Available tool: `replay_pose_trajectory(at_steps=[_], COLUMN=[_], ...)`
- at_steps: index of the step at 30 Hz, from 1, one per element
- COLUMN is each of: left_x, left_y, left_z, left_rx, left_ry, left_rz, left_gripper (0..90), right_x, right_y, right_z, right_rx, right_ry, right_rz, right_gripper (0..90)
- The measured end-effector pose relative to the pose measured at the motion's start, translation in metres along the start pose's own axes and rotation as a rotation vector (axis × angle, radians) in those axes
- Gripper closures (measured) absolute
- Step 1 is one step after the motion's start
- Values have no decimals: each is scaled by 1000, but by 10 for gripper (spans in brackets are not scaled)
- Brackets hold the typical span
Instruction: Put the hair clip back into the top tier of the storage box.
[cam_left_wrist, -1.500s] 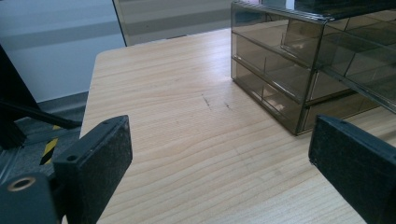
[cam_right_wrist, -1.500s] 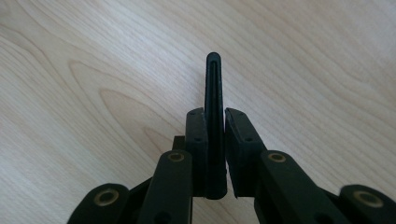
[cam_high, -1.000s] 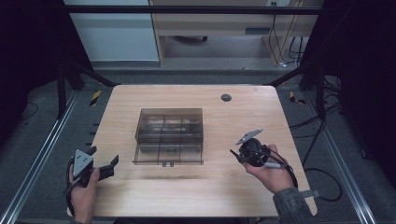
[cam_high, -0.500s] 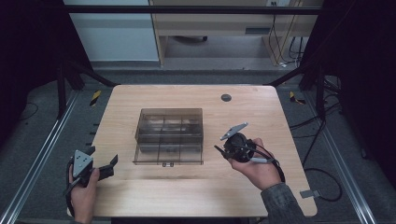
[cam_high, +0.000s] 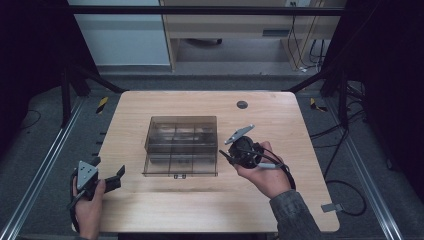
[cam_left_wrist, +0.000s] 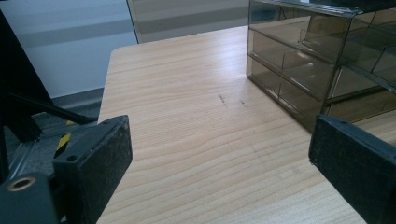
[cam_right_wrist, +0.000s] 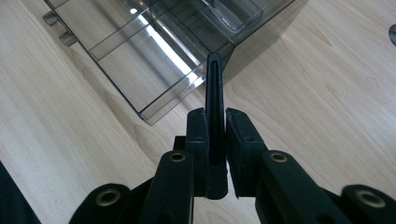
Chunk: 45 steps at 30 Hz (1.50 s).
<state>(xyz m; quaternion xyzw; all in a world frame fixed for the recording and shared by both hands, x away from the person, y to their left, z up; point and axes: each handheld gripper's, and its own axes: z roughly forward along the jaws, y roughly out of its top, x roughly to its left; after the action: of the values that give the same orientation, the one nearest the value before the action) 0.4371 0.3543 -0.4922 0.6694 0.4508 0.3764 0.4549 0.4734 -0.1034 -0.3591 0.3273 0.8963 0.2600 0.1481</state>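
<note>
There is one wooden table (cam_high: 165, 210). On it sits one clear smoky plastic drawer box (cam_high: 182, 145). Two drawer handles (cam_high: 179, 176) stick out on its near side. One small dark round cap (cam_high: 242, 104) lies at the far side of the table. There are two grippers: one left gripper (cam_high: 116, 179) and one right gripper (cam_high: 223, 155). One thin flat black strip (cam_right_wrist: 214, 107) stands between the right one's jaws.

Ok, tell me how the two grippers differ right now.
The left gripper has its jaws spread wide with nothing between them; the right gripper is shut on a thin black strip. The left gripper sits at the table's near left corner, away from the smoky clear organizer box; the right gripper is beside the box's right side. Each is held in one hand.
</note>
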Motion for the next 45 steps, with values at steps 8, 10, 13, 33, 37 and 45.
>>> replay_pose_trajectory(at_steps=[8, 10, 13, 33, 37, 45], left_x=[-1, -1, 0, 0, 1, 0], left_y=[0, 0, 0, 0, 0, 0], left_z=[0, 0, 0, -1, -1, 0], left_rx=[-16, -18, -21, -19, -20, -19], left_ry=[-3, -3, -2, 2, 1, -1], left_rz=[-5, -6, -9, -13, -14, -14], left_gripper=[60, 60, 60, 60, 60, 60], right_x=[1, 2, 3, 3, 5, 10], right_y=[7, 12, 16, 25, 31, 36], right_z=[2, 4, 5, 6, 6, 9], right_rx=[-11, -11, -9, -8, -5, -1], right_ry=[4, 6, 8, 9, 7, 9], right_rz=[4, 3, -3, -8, -14, -28], right_gripper=[800, 800, 800, 800, 800, 800])
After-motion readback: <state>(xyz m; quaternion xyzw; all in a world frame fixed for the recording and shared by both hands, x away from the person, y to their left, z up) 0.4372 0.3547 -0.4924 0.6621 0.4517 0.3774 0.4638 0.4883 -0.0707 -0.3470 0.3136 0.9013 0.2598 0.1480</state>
